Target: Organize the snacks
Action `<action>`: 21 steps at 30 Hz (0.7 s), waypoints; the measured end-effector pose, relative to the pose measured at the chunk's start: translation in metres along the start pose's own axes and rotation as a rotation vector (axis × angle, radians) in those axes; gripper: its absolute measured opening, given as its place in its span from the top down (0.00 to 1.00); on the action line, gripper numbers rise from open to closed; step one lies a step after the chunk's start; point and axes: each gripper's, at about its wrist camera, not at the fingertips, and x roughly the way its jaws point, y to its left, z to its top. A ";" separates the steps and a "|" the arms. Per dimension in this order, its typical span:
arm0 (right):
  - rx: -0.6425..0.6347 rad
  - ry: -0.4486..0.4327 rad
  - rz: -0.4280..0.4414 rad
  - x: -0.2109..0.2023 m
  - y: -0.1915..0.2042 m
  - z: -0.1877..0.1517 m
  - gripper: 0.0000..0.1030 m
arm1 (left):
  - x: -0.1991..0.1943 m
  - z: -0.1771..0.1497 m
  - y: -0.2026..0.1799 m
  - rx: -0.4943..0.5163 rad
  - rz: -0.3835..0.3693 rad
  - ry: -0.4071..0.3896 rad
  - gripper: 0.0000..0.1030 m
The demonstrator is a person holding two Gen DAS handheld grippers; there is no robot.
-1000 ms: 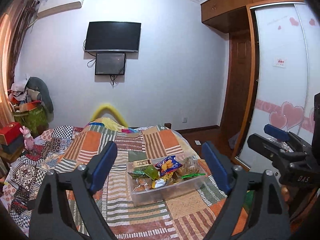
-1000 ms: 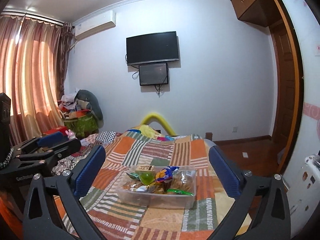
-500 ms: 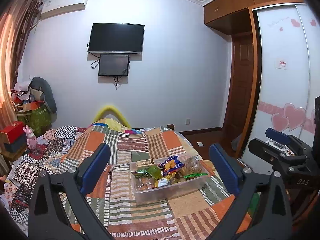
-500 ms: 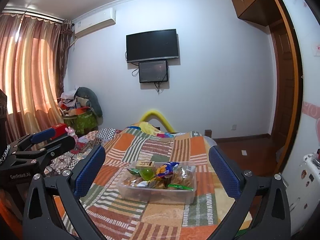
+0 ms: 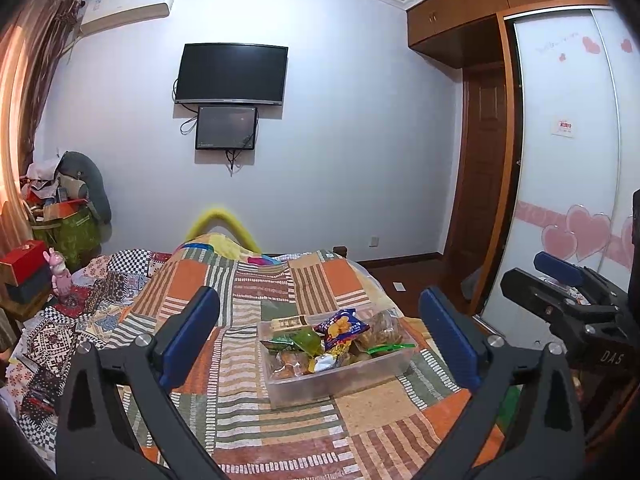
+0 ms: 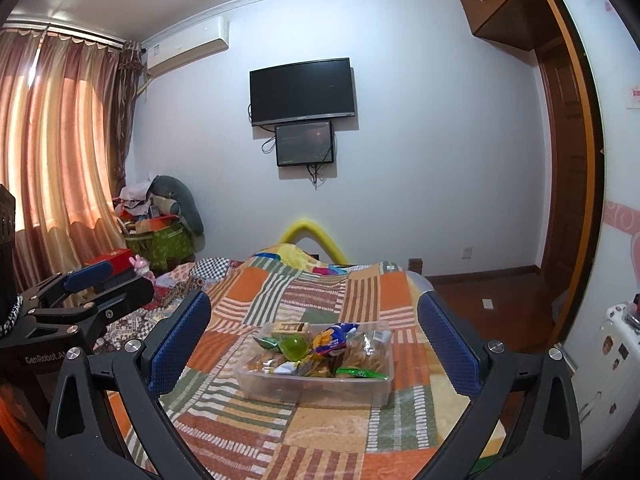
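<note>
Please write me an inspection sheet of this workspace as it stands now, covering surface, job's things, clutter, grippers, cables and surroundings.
Surface: bed under an orange, green and striped patchwork quilt.
Job's things: clear plastic rectangular bin on the quilt, heaped with snacks, including a blue crisp packet, a round green jelly cup and a green wrapper.
Clutter: green bag piled with clothes and a red box beside the bed.
Grippers: left gripper open, empty; right gripper open, empty; both short of the bin.
Cables: black leads hang beneath the wall-mounted black television.
Surroundings: pink curtains, wooden wardrobe, white air conditioner.
</note>
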 end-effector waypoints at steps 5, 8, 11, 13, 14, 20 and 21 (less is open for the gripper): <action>0.011 -0.002 -0.004 -0.002 -0.001 0.000 0.00 | 0.001 -0.001 0.000 -0.001 -0.004 0.002 0.01; 0.014 -0.001 -0.006 -0.002 0.000 0.001 0.00 | 0.002 -0.001 0.000 -0.002 -0.003 0.004 0.01; 0.012 0.002 -0.006 -0.001 0.000 0.001 0.00 | 0.003 -0.002 -0.002 0.001 -0.004 0.009 0.01; 0.006 0.003 -0.009 -0.001 0.000 0.002 0.00 | 0.003 -0.002 -0.002 0.001 -0.005 0.009 0.01; 0.003 0.004 -0.010 -0.001 0.000 0.002 0.00 | 0.004 -0.002 -0.002 0.001 -0.005 0.009 0.01; -0.002 0.002 -0.016 -0.001 0.000 0.002 0.00 | 0.003 -0.003 -0.002 0.004 -0.008 0.009 0.01; -0.001 0.003 -0.016 -0.001 0.000 0.002 0.00 | 0.003 -0.003 -0.002 0.005 -0.009 0.008 0.01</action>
